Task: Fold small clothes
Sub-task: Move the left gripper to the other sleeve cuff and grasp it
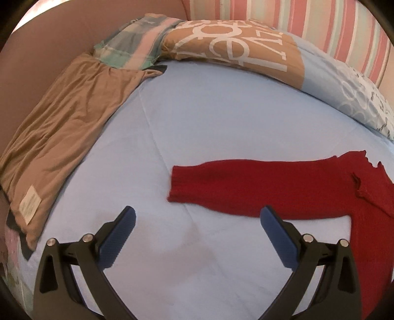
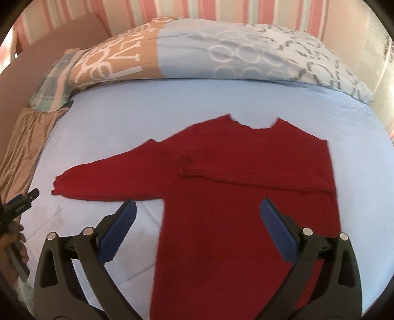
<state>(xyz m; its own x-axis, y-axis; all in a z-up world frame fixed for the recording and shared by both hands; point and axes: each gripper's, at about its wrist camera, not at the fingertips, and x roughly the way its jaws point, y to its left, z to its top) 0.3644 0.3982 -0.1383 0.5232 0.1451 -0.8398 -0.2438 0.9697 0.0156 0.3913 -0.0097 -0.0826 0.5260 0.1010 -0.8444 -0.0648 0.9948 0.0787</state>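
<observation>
Your left claw [image 1: 197, 216] is spread wide and holds nothing; it hangs over the bare light-blue bed sheet [image 1: 197, 118], with the cuff of the red sweater [image 1: 283, 189] lying just ahead of its right finger. Your right claw [image 2: 197, 211] is equally wide apart and empty, poised above the lower body of the red sweater [image 2: 234, 209]. The sweater lies flat on the bed sheet [image 2: 123, 118], neckline pointing toward the pillows. One sleeve is folded across the chest, its ribbed cuff resting near the middle of the body; the other sleeve stretches out flat to the left, cuff on the sheet. In the right wrist view, part of your left claw [image 2: 21, 205] and a hand [image 2: 17, 243] show at the left edge, near that outstretched cuff. A tan garment [image 1: 61, 147] lies along the left edge of the bed, and patterned pillows [image 1: 234, 49] line the head of it, below a pink striped wall [image 2: 197, 9].
</observation>
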